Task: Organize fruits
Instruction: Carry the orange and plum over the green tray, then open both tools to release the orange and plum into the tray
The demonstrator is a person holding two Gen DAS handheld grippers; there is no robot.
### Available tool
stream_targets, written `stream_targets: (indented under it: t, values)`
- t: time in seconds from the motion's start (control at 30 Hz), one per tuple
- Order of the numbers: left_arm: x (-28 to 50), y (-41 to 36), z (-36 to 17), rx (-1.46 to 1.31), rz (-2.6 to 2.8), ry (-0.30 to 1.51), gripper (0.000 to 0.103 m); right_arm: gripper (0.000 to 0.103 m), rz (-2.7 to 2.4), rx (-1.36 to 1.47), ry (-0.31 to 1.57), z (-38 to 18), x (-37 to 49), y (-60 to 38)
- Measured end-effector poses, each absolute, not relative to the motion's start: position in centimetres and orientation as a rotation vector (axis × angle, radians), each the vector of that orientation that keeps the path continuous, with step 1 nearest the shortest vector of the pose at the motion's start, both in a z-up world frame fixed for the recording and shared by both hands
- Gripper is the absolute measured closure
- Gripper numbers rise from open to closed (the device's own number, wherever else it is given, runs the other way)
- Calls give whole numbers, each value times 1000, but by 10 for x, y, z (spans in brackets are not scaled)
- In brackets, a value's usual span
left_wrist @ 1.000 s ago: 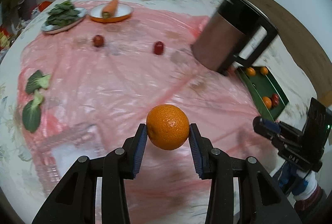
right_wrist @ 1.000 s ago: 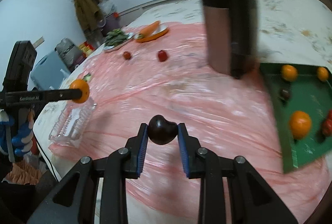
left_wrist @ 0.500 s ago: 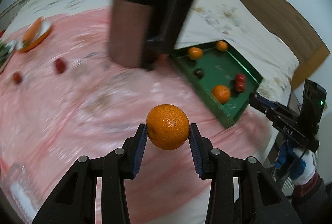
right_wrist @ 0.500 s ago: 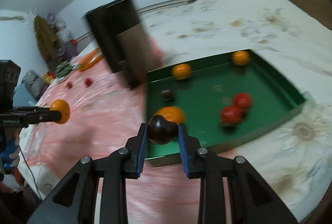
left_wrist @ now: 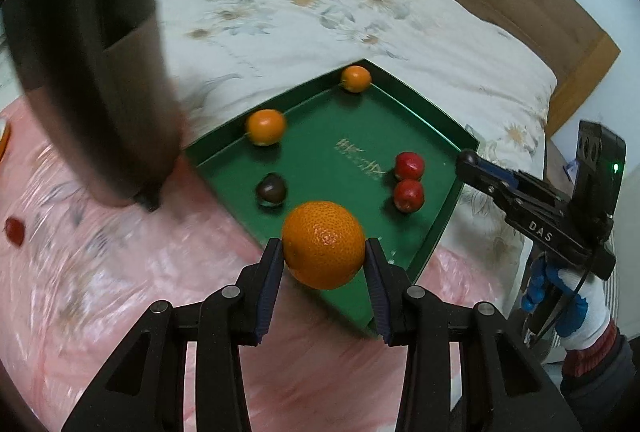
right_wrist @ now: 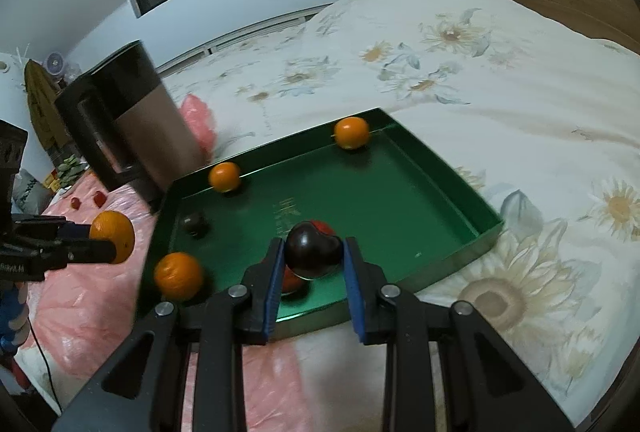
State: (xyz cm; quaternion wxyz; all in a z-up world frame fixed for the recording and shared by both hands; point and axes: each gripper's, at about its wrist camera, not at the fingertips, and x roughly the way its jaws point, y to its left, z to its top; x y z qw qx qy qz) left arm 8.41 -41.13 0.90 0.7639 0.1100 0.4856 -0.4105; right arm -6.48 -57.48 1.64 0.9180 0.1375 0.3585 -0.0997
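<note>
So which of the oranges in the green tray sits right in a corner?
The small far orange, tucked into the tray's far corner. The others lie along the walls, away from corners.

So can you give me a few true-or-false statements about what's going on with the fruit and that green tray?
1. The left gripper holds an orange. True.
2. The right gripper is empty. False: it is shut on a dark fruit.
3. The green tray holds no fruit. False: oranges, red fruits and a dark one lie in it.
4. A dark jug stands beside the tray. True.
</note>
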Motion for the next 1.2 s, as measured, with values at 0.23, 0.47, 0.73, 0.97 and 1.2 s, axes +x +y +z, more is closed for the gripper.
stream_targets:
  t: [0.23,0.47,0.73,0.97,1.2]
  values:
    - [84,-451,-3,293,-902,1034,67,76,-238,248,744,10,-51,-594]
    - [75,-472,-10,366,-880,973,67,75,-254,238,753,2,-47,-606]
    - [65,-490,-16,444,-867,908,67,76,-253,219,761,-5,-41,-608]
    - [64,-499,-22,469,-862,894,67,76,-257,218,769,-10,-39,-611]
    - [63,-504,-27,484,-852,898,67,75,-267,218,779,-15,-41,-615]
